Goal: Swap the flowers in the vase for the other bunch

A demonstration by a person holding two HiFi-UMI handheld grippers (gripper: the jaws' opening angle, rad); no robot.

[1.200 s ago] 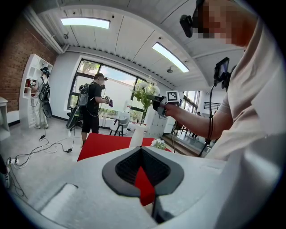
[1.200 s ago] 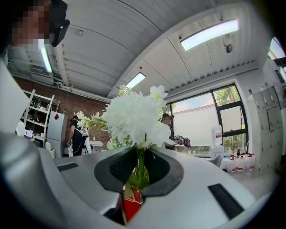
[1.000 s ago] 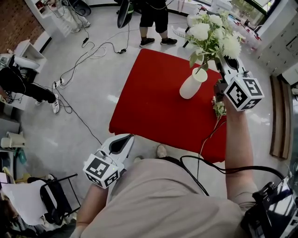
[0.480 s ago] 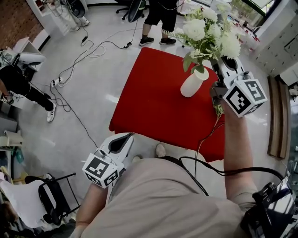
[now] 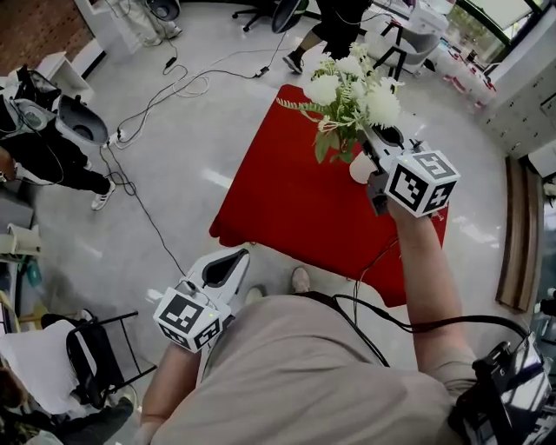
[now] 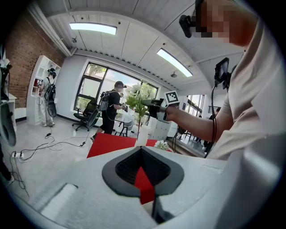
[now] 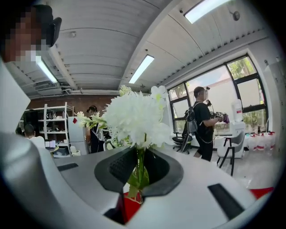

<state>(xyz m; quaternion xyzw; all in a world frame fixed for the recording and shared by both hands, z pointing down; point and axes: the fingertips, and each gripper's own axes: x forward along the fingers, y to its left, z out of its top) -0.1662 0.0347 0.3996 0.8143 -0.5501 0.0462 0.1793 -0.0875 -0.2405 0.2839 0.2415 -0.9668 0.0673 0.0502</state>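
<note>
My right gripper (image 5: 372,139) is shut on the green stems (image 7: 139,172) of a bunch of white flowers (image 5: 347,87), held over the red table (image 5: 278,200). In the right gripper view the blooms (image 7: 134,118) fill the space just beyond the jaws. Only a sliver of the white vase (image 5: 357,169) shows below the leaves. From the left gripper view the vase (image 6: 142,135) stands under the held bunch; whether the stem ends are inside it I cannot tell. The other bunch (image 6: 161,145) lies on the table beside the vase. My left gripper (image 5: 228,265) hangs shut and empty, low over the floor.
A person (image 5: 340,19) stands at the table's far end beside office chairs. Cables (image 5: 178,87) trail over the floor on the left. A dark folding chair (image 5: 95,356) stands at lower left. A cable runs from my right arm down across my body.
My right gripper has carried the white bunch leftward in the head view, now covering most of the vase. The left gripper has hardly shifted.
</note>
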